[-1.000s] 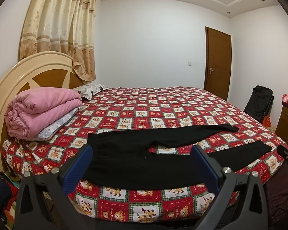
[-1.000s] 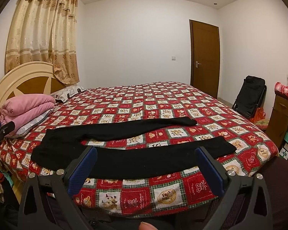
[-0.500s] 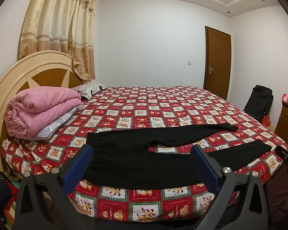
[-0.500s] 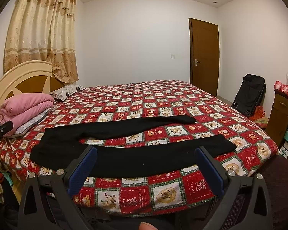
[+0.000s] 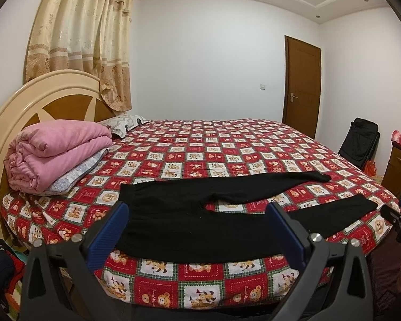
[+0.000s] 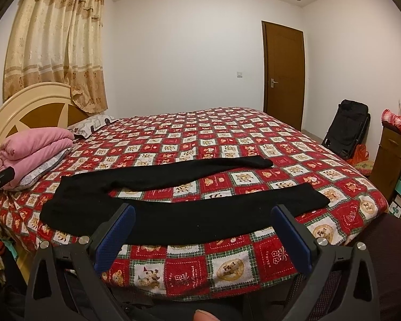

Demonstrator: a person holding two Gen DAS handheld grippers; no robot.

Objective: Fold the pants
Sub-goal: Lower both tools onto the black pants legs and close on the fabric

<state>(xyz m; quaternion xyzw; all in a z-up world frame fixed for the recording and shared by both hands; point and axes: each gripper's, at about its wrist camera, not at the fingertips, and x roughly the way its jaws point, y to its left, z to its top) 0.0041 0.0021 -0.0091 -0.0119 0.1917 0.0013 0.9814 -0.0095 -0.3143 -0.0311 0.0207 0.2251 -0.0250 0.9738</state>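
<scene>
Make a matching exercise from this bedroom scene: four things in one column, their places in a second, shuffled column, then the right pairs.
Things
1. flat black pants
2. folded pink quilt
3. black folded stroller
4. brown wooden door

Places
A. stacked by the cream headboard
B. shut, in the far white wall
C. spread along the near edge of the red checked bedspread
D. on the floor past the foot of the bed, near the door

Pairs: 1-C, 2-A, 3-D, 4-B
</scene>
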